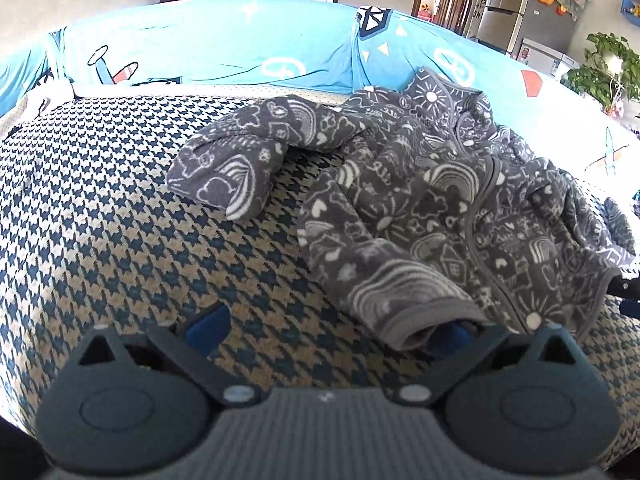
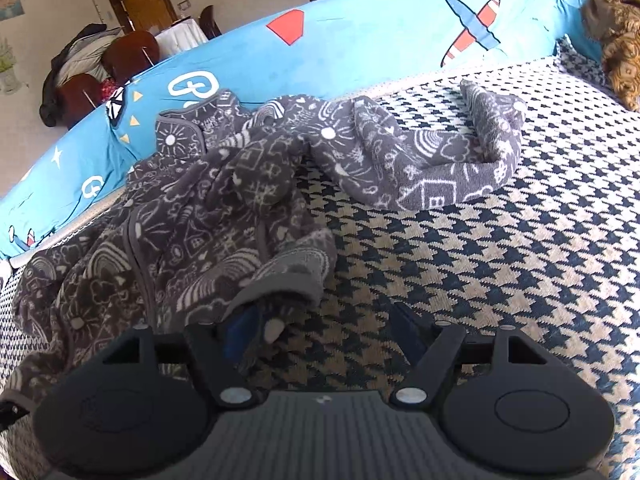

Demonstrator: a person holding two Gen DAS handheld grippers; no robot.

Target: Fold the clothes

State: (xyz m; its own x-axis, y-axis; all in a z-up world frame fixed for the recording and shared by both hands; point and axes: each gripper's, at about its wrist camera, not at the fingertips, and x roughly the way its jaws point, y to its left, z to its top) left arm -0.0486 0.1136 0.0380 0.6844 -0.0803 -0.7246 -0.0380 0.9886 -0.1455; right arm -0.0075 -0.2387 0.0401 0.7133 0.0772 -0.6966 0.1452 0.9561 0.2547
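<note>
Left wrist: jacket (image 1: 452, 208) collar far, hem toward fingers (image 1: 208, 326).

- The left gripper (image 1: 328, 332) shows only one blue pad clearly; its other fingertip is buried under the cuff of the grey patterned jacket (image 1: 440, 208).
- The jacket's far sleeve runs out past the left-wrist picture's right edge.
- In the right-wrist view, one fingertip of the right gripper (image 2: 324, 328) lies partly under the jacket hem.
- The brown furry thing (image 2: 616, 44) is cut off at the edge; what it is cannot be told.
</note>
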